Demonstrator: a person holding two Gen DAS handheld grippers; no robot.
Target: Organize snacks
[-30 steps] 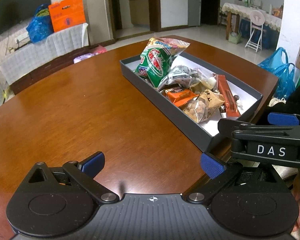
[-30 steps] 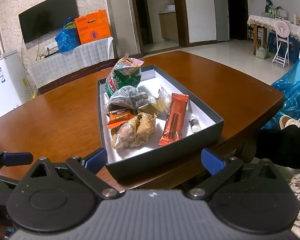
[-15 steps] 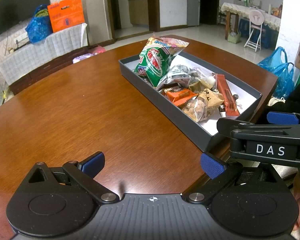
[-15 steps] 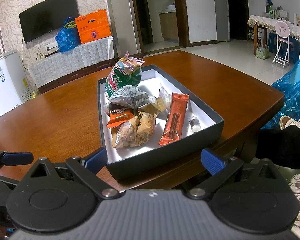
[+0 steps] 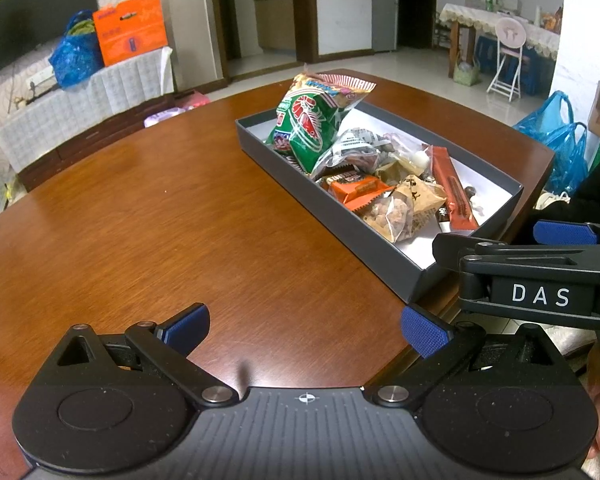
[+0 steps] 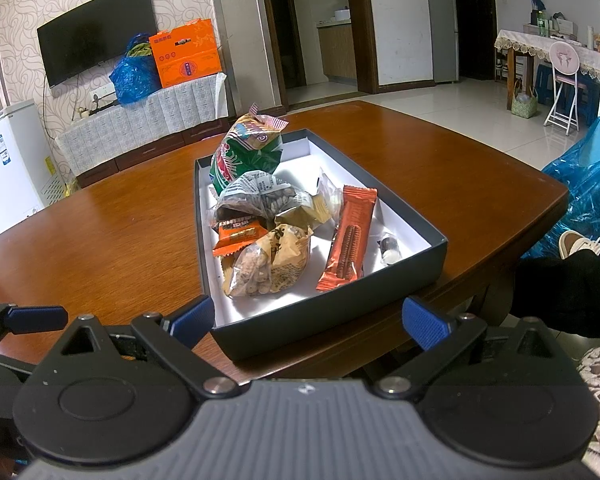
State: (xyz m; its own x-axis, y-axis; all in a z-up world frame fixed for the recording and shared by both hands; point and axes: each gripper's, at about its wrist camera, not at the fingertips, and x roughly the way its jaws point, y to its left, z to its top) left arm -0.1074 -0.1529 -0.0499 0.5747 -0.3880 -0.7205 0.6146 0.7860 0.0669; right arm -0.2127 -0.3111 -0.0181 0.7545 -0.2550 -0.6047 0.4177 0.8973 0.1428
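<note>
A dark grey box [image 6: 332, 316] with a white inside sits on the brown wooden table [image 5: 148, 216] and holds several snacks. A tall green bag [image 6: 246, 152] leans at its far end. In front of it lie a newspaper-print bag [image 6: 260, 196], a small orange packet [image 6: 238, 236], a tan bag of nuts [image 6: 272, 264] and a long orange-red bar [image 6: 348, 240]. My left gripper [image 5: 304, 326] hovers open over bare table, left of the box [image 5: 340, 224]. My right gripper [image 6: 308, 320] stands open at the box's near end, nothing between its fingers.
The table edge runs close on the right, with blue plastic bags [image 6: 588, 188] on the floor beyond. A person's dark sleeve [image 6: 568, 288] is at the right. The right gripper's body [image 5: 540, 280] shows in the left wrist view.
Almost nothing has moved. The left wrist view has drifted very slightly, and both grippers stay open in the same places.
</note>
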